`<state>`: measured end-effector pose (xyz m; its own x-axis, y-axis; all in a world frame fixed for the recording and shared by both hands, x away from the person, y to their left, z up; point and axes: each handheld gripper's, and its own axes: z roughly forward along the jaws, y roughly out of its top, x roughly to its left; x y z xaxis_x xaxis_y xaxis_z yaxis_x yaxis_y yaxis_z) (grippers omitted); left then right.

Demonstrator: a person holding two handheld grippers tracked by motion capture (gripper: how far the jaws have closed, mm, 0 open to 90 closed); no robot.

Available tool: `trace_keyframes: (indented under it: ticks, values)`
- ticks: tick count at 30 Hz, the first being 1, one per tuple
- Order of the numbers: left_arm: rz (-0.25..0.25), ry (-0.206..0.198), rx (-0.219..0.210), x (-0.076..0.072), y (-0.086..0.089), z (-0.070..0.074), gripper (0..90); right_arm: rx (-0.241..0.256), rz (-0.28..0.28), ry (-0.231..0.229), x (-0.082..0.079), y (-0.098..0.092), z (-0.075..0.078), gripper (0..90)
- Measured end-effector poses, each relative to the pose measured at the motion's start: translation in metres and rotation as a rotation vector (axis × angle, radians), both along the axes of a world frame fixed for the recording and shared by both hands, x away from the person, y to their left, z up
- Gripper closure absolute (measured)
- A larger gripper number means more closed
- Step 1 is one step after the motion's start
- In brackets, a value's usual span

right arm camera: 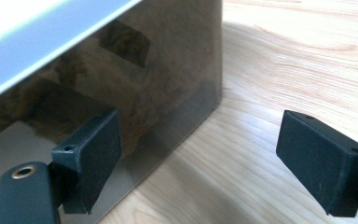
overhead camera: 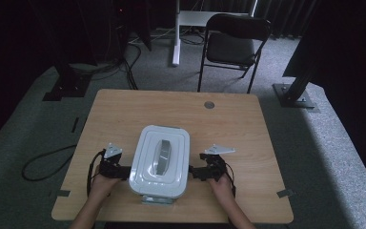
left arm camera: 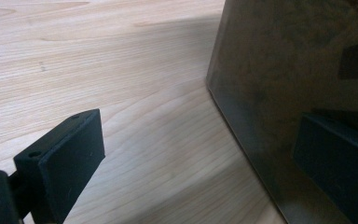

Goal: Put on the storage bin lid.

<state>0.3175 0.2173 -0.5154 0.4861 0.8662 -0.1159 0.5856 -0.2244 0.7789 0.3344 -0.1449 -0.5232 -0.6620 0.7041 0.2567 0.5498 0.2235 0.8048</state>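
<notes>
Now: one box [overhead camera: 159, 162] sits on the table [overhead camera: 124, 109] near its near edge, white lid [overhead camera: 169, 136] on, one grey handle [overhead camera: 162, 155] across the lid's middle, shiny dark walls below. Left gripper [overhead camera: 124, 171] is hard against the box's left wall, right gripper [overhead camera: 194, 172] against its right wall; one hand [overhead camera: 102, 186] behind the left, one hand [overhead camera: 221, 185] behind the right. Left gripper view: jaws spread wide, nothing between them but bare wood; the wall [left arm camera: 298, 93] stands just beside one jaw. Right gripper view: jaws likewise apart, one at the box's corner [right arm camera: 216, 93], the other off it over wood. Neither grips anything. Judgement: work looks like a two-sided lift or shift of the box. Risks: walls are smooth and glossy, so jaws pressing flat may slip; uneven push from one side could skew the box toward the near edge, which is close; lifting by the lid rim may pop the lid loose. Count: one box, one lid, two grippers, one chair [overhead camera: 236, 40] beyond the table.
</notes>
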Motion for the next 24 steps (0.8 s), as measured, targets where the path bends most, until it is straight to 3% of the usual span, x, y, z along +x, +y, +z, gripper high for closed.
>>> trace_keyframes:
  ticks: [8,15,20,24]
  values:
    - [-0.021,0.005,0.015,0.000,-0.013,0.002,3.3,-0.015,-0.035,-0.006,0.006,-0.012,0.000,13.3]
    - [-0.058,0.005,-0.003,-0.003,-0.016,0.000,3.2,-0.016,-0.044,-0.026,0.010,-0.020,0.001,13.2]
    - [-0.081,-0.025,0.007,-0.008,-0.010,-0.001,2.8,-0.043,-0.075,-0.051,0.006,-0.026,-0.001,13.2]
    - [-0.067,-0.059,-0.016,-0.011,-0.003,-0.001,2.8,-0.043,-0.103,-0.065,0.005,-0.032,-0.003,13.2]
